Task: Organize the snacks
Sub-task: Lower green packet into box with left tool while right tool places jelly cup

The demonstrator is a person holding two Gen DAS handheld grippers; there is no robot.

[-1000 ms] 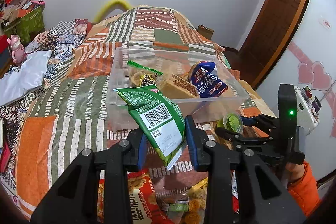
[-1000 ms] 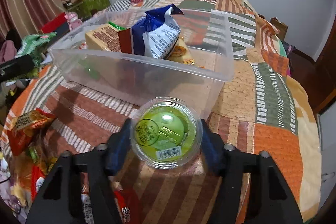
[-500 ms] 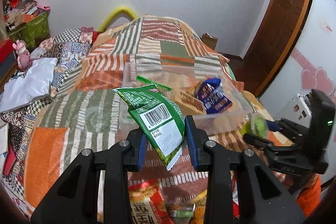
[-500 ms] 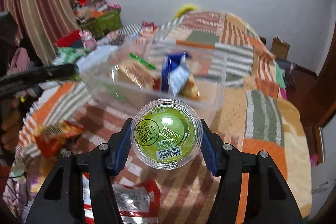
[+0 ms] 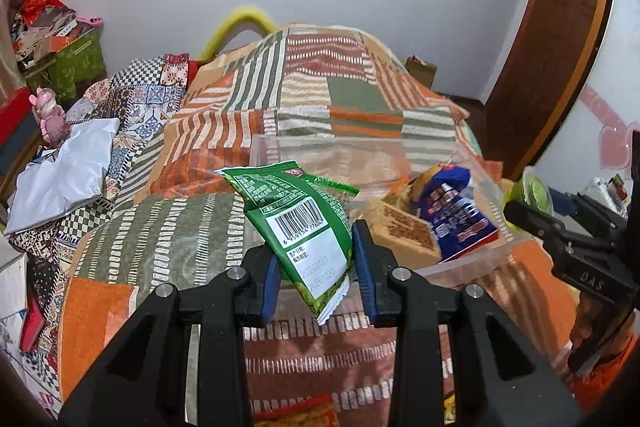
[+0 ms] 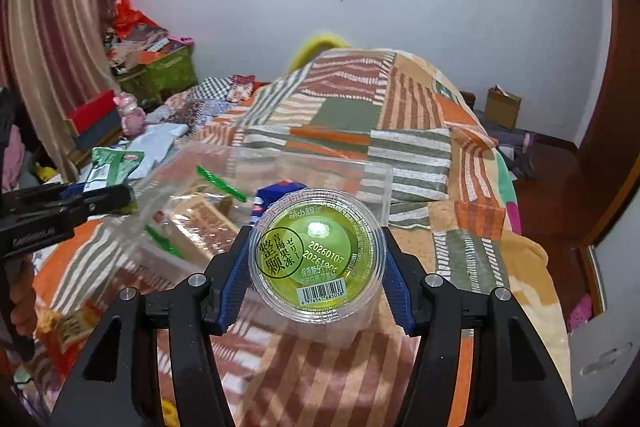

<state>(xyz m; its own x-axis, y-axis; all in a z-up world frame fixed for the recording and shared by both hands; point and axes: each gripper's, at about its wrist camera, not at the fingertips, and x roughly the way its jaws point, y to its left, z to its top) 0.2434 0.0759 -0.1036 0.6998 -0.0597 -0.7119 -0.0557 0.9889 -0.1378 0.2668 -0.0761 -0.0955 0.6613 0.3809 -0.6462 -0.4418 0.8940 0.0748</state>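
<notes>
My left gripper (image 5: 316,277) is shut on a green snack bag (image 5: 304,223) with a barcode label, held above the bed just before the near left corner of a clear plastic bin (image 5: 360,155). The bin holds a blue packet (image 5: 452,211), a brown biscuit pack (image 5: 404,231) and other snacks. My right gripper (image 6: 316,279) is shut on a round green jelly cup (image 6: 316,251), held above the near wall of the bin (image 6: 312,171). The jelly cup also shows at the right in the left wrist view (image 5: 532,195).
The bin sits on a striped patchwork bedspread (image 5: 320,87). Loose snack packets (image 6: 68,327) lie on the bed near me. Clutter and boxes (image 5: 52,47) stand at the left wall, a brown door (image 5: 560,47) at the right.
Both grippers have risen with their snacks held. The bin now sits lower and farther off in both views, and the jelly cup is over the bin's near wall.
</notes>
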